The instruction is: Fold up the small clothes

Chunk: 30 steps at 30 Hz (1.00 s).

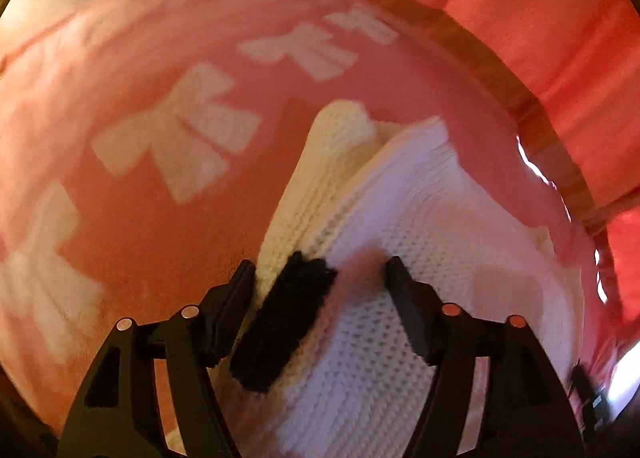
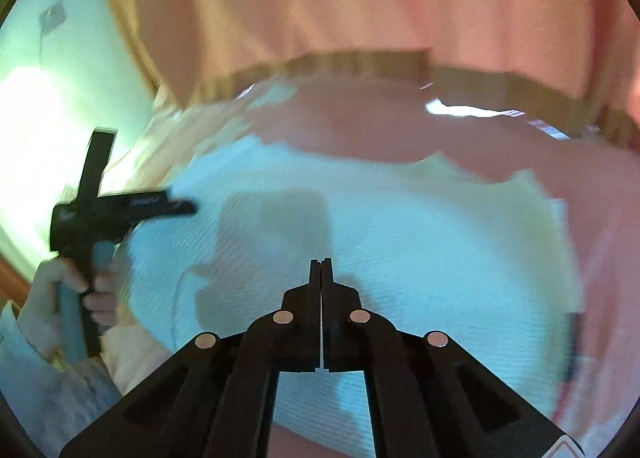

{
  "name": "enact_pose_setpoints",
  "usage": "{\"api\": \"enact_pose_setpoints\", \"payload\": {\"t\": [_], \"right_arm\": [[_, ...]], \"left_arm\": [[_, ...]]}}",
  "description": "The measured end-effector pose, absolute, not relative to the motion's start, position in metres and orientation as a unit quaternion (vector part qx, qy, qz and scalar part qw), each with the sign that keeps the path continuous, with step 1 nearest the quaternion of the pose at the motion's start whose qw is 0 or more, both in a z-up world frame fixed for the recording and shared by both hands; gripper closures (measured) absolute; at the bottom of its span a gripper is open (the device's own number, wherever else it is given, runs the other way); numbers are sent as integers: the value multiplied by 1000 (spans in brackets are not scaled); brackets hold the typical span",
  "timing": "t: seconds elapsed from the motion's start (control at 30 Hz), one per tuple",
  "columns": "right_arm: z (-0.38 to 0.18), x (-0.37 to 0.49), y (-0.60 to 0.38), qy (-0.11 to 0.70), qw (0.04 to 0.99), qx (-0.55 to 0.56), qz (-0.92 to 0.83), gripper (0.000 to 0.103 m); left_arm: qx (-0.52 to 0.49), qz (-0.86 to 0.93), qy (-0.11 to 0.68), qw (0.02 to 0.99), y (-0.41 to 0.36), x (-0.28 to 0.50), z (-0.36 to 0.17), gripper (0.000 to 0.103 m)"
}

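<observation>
A: Knitwear — where is it?

B: White knit garment [image 1: 400, 258] lies on the pink bow-print cover [image 1: 120, 217], at twelve o'clock from both tools. Left gripper [image 1: 320, 278] is spread around its edge; right gripper [image 2: 321, 270] is pressed together, holding nothing.

A: Advice?

B: Pinch every layer before lifting, I'd say.

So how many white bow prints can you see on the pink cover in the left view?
4 on the pink cover: far right top, upper middle, centre left, lower left edge. The knit garment may hide more.
</observation>
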State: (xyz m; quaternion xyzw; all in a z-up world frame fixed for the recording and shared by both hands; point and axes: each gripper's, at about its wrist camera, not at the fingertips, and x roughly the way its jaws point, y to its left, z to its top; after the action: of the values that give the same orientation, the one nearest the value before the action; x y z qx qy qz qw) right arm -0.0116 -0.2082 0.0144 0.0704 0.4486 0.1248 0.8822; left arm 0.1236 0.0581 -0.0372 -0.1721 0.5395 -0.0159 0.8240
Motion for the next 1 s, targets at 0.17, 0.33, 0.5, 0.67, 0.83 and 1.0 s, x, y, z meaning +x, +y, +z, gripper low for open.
{"api": "enact_pose_setpoints", "payload": {"t": [0.17,0.33,0.5,0.67,0.83,1.0], "right_arm": [[-35,12,-189,503,854,52,123,103],[-42,17,-197,502,849,92,134,103],[-40,4,-207,498,848,116,137,103],[-13,-25,-257,475,857,176,99,99],[8,-72,-323,449,878,164,2,91],[20,-108,-356,426,886,183,-18,84]], "left_arm": [[-223,-46,541,810,65,126,-32,74],[-251,-88,509,819,55,119,6,82],[-238,-182,463,834,-5,106,70,82],[-184,-261,467,825,-108,94,85,81],[-126,-278,528,792,-177,80,32,74],[-172,-297,484,805,-140,59,72,47]]}}
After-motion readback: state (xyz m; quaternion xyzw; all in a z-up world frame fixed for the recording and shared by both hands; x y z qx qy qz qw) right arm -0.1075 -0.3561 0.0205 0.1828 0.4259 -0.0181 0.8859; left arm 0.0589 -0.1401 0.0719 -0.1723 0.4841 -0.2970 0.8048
